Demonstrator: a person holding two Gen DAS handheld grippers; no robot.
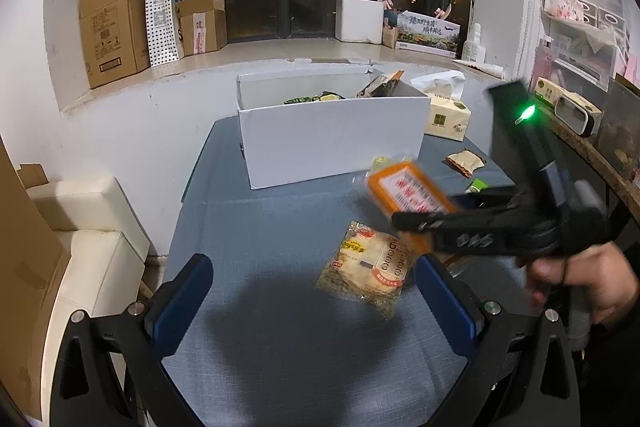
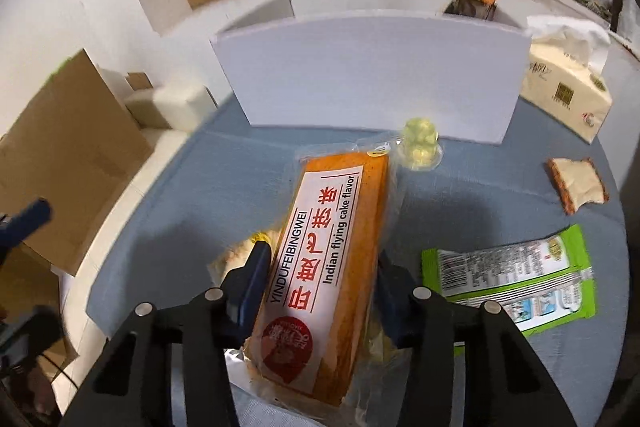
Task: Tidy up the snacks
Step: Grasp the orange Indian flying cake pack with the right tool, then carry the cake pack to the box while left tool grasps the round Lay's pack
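Right gripper [image 2: 320, 291]: pinching the orange cake packet [image 2: 332, 251] across its width, both blue pads pressed to its sides; in the left wrist view it comes in from the right edge, blurred, held by a hand [image 1: 576, 283].
Orange cake packet: raised off the blue table [image 1: 260, 227], centre of the right wrist view, its far end pointing toward the white box [image 2: 372, 75].
Left gripper [image 1: 316, 303]: jaws spread wide at the bottom of its own view, nothing between them.
White box: upper middle of both views, at the table's far end, a few snacks showing inside.
Round cake packet [image 1: 368, 267]: flat on the table, just beside the left gripper's right-hand finger.
Jelly cup [image 2: 420, 143]: just beyond the orange packet's far end, near the box's front wall.
Green wrapper [image 2: 512, 275]: flat, lower right.
Tan packet [image 2: 578, 183]: right side.
Tissue box [image 2: 568, 91]: right of the white box.
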